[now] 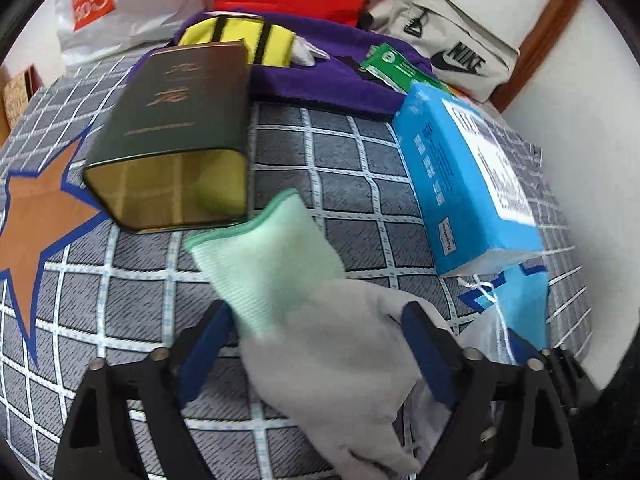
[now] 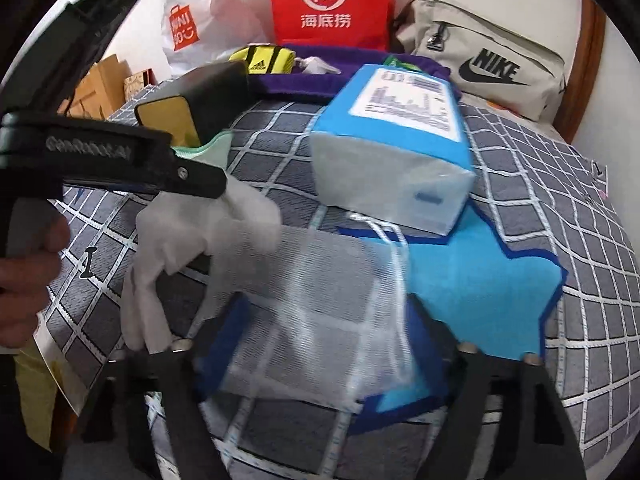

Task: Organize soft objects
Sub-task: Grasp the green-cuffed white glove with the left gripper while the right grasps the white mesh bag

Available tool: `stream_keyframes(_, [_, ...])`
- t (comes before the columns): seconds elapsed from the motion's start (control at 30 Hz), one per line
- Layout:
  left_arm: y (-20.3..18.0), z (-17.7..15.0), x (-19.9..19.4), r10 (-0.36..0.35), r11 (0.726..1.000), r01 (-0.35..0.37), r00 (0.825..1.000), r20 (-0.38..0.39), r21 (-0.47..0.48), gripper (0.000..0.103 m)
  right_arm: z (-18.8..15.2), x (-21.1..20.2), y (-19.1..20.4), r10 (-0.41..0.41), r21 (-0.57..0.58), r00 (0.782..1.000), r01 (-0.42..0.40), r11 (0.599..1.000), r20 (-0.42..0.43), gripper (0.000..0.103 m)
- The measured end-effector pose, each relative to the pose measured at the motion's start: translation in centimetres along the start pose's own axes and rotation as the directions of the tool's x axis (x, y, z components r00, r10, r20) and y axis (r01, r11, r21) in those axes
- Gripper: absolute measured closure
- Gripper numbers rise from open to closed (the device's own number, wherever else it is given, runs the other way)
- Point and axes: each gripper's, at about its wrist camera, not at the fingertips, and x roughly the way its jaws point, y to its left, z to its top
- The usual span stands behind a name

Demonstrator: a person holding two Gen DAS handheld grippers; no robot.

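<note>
One glove (image 1: pixel 320 344), grey with a green cuff, lies on the checked bedspread (image 1: pixel 344 148) between the blue fingers (image 1: pixel 424 344) of the left tongs (image 1: pixel 316 340), which stand open around it, not pinching. One mesh drawstring bag (image 2: pixel 320 300) hangs between the fingers of the right tongs (image 2: pixel 324 328); blur hides whether they press it (I cannot tell).

One dark tin (image 1: pixel 176 136), one blue tissue pack (image 1: pixel 460 172), one red bag (image 2: pixel 332 0), one grey pouch (image 2: pixel 484 60). Both tongs point steeply down. Only the right view shows the hand (image 2: pixel 28 264) on the left handle.
</note>
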Motion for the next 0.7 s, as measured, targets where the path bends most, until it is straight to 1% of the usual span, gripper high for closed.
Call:
stream_keyframes(0.03, [-0.4, -0.2, 0.2, 0.02, 1.0, -0.02, 1.0, 0.005, 0.018, 0.013, -0.1, -0.2, -0.5, 0.0, 0.0, 1.0, 0.0, 1.0, 0.005, 0.053])
stream_keyframes(0.1, [-0.9, -0.5, 0.4, 0.055, 0.998, -0.056, 0.998, 0.026, 0.027, 0.013, -0.3, -0.5, -1.3, 0.003, 0.003, 1.0, -0.003, 1.0, 0.011, 0.07])
stream_keyframes(0.13, [-1.0, -0.5, 0.4, 0.062, 0.998, -0.063, 0.998, 0.033, 0.03, 0.013, -0.4, -0.7, -1.8, 0.001, 0.006, 1.0, -0.001, 1.0, 0.016, 0.074])
stream_keyframes(0.17, [-1.0, -0.4, 0.4, 0.065, 0.997, -0.066, 0.997, 0.037, 0.036, 0.014, -0.4, -0.7, -1.9, -0.001, 0.007, 1.0, 0.0, 1.0, 0.018, 0.08])
stream_keyframes(0.2, [-1.1, -0.4, 0.4, 0.079, 0.995, -0.081, 0.996, 0.048, 0.048, 0.021, -0.4, -0.7, -2.2, 0.003, 0.008, 1.0, -0.003, 1.0, 0.019, 0.082])
stream_keyframes(0.23, [-1.1, -0.4, 0.4, 0.098, 0.993, -0.102, 0.993, 0.059, 0.056, 0.034, -0.4, -0.7, -2.2, 0.009, 0.01, 1.0, -0.01, 1.0, 0.018, 0.082])
stream_keyframes(0.27, [-1.1, -0.4, 0.3, 0.112, 0.991, -0.116, 0.991, 0.068, 0.06, 0.037, -0.3, -0.7, -2.4, 0.018, 0.017, 1.0, -0.018, 1.0, 0.014, 0.082])
stream_keyframes(0.3, [-1.0, -0.4, 0.2, 0.106, 0.992, -0.11, 0.992, 0.076, 0.062, 0.047, -0.2, -0.7, -2.5, 0.027, 0.029, 1.0, -0.027, 0.999, 0.008, 0.082])
stream_keyframes(0.33, [-1.0, -0.4, 0.0, 0.099, 0.992, -0.104, 0.992, 0.081, 0.066, 0.062, -0.2, -0.8, -2.7, 0.044, 0.046, 0.999, -0.044, 0.998, 0.002, 0.08])
stream_keyframes(0.37, [-0.8, -0.4, -0.1, 0.091, 0.993, -0.097, 0.992, 0.082, 0.067, 0.07, -0.1, -0.8, -2.8, 0.066, 0.058, 0.998, -0.066, 0.996, -0.004, 0.072])
stream_keyframes(0.4, [-0.5, -0.3, -0.3, 0.063, 0.996, -0.068, 0.995, 0.074, 0.06, 0.083, 0.0, -0.9, -2.8, 0.102, 0.072, 0.995, -0.101, 0.992, -0.009, 0.056])
stream_keyframes(0.43, [-0.3, -0.3, -0.4, 0.04, 0.998, -0.044, 0.997, 0.065, 0.054, 0.09, 0.1, -0.9, -2.8, 0.15, 0.092, 0.989, -0.149, 0.985, -0.012, 0.046])
stream_keyframes(0.47, [0.1, -0.3, -0.5, 0.023, 0.998, -0.026, 0.998, 0.058, 0.05, 0.091, 0.2, -0.9, -2.8, 0.183, 0.108, 0.983, -0.181, 0.978, -0.012, 0.03])
stream_keyframes(0.5, [0.2, -0.5, -0.7, 0.025, 0.998, -0.028, 0.998, 0.059, 0.052, 0.092, 0.3, -0.8, -2.6, 0.201, 0.122, 0.98, -0.198, 0.972, -0.01, 0.022])
stream_keyframes(0.53, [0.5, -0.6, -0.9, 0.036, 0.998, -0.039, 0.997, 0.061, 0.053, 0.092, 0.4, -0.6, -2.3, 0.208, 0.134, 0.978, -0.205, 0.97, -0.011, 0.019])
stream_keyframes(0.6, [1.1, -0.9, -1.3, 0.047, 0.998, -0.05, 0.997, 0.062, 0.044, 0.092, 0.6, -0.4, -1.6, 0.197, 0.134, 0.98, -0.193, 0.972, -0.013, 0.009])
stream_keyframes(0.7, [2.2, -1.1, -2.0, 0.047, 0.999, -0.048, 0.997, 0.064, 0.019, 0.092, 0.9, 0.1, -0.3, 0.17, 0.117, 0.985, -0.166, 0.979, -0.025, 0.001])
